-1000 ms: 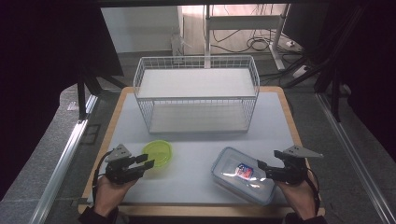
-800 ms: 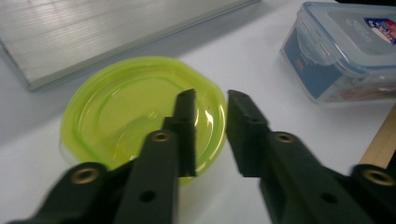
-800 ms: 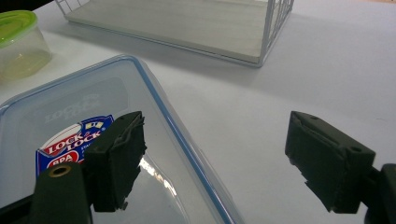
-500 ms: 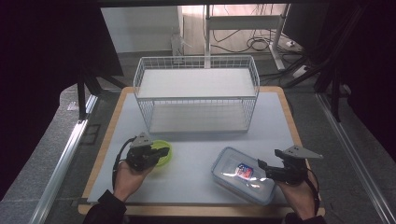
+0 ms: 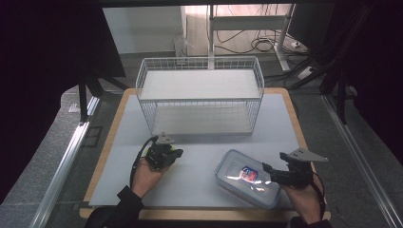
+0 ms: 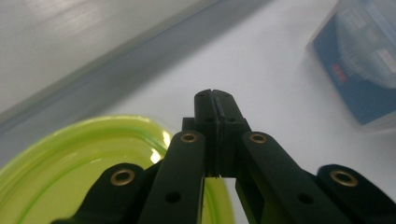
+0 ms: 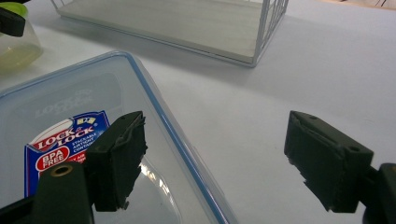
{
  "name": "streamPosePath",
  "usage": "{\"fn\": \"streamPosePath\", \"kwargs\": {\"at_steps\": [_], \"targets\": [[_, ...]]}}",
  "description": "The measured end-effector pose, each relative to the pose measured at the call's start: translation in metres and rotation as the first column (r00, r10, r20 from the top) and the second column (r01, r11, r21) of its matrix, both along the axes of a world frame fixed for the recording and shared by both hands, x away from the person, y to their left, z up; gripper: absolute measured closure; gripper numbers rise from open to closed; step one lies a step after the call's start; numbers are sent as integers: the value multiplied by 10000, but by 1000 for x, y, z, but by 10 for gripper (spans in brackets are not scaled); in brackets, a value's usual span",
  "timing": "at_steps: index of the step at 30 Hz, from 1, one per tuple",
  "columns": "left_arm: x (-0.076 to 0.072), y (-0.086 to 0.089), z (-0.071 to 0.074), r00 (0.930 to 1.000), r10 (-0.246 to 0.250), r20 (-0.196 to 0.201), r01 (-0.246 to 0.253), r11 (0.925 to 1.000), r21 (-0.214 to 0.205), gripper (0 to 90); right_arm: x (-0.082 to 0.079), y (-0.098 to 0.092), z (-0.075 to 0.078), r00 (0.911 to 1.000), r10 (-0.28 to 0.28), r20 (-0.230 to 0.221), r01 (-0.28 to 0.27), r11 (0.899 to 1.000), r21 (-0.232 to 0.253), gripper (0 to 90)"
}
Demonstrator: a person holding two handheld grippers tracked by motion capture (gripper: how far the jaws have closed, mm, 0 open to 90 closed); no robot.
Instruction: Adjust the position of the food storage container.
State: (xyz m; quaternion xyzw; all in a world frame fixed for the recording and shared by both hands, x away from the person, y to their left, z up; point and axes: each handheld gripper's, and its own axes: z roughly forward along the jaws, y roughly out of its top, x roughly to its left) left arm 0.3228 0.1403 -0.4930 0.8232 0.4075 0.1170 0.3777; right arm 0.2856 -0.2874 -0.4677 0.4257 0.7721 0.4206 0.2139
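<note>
- Nearest the person, the right tongs (image 5: 267,170) stand wide open with nothing between the jaws. In the right gripper view (image 7: 212,161) one jaw hangs over the lid and the other over bare table, straddling the box's near edge.
- That box is a clear lidded plastic container (image 5: 248,178) with a blue seal round the lid and a red-and-blue label. It lies flat on the white table (image 5: 199,142), right of middle. I'd judge it light and stiff, with a slick lid; the raised rim or a side looks a better hold than the flat top. It seems empty, though I can't be sure.
- To the left, the left tongs (image 5: 177,153) are pressed together. In the left gripper view (image 6: 212,100) the jaw tips meet with no gap and nothing shows between them.
- Just under and beside them sits a small yellow-green translucent round tub (image 6: 70,172), open-topped as far as I can tell. It looks thin and light, liable to skid or tip if nudged; its rim seems the natural place to pinch.
- Farthest back stands a white wire basket (image 5: 200,95), rigid, with a shelf on top and an open space beneath.
- Count: two tongs, one lidded container, one green tub, one wire basket.
</note>
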Motion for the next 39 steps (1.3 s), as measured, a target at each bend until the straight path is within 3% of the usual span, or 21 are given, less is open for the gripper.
{"fn": "streamPosePath", "kwargs": {"at_steps": [3, 11, 22, 31, 39], "targets": [[0, 1, 0, 9998, 170, -45, -168, 9991, 402, 900, 0, 0, 0, 10000, -27, -1, 27, 10000, 0, 208], [-3, 19, -4, 9978, 650, -161, -639, 9962, 600, 900, -1, -1, 1, 10000, -16, 50, 16, 10000, -24, 211], [-6, 49, -5, 9907, 1330, -274, -1313, 9897, 570, 900, -1, 0, 0, 10000, 34, 17, -34, 9999, -107, 213], [-6, 75, -8, 9779, 2071, -297, -2053, 9772, 544, 900, -1, 0, 0, 10000, 43, 0, -43, 9999, -158, 215], [-7, 85, -9, 9720, 2327, -317, -2312, 9718, 460, 900, -1, 0, -1, 10000, 35, -40, -36, 9997, -225, 216]]}}
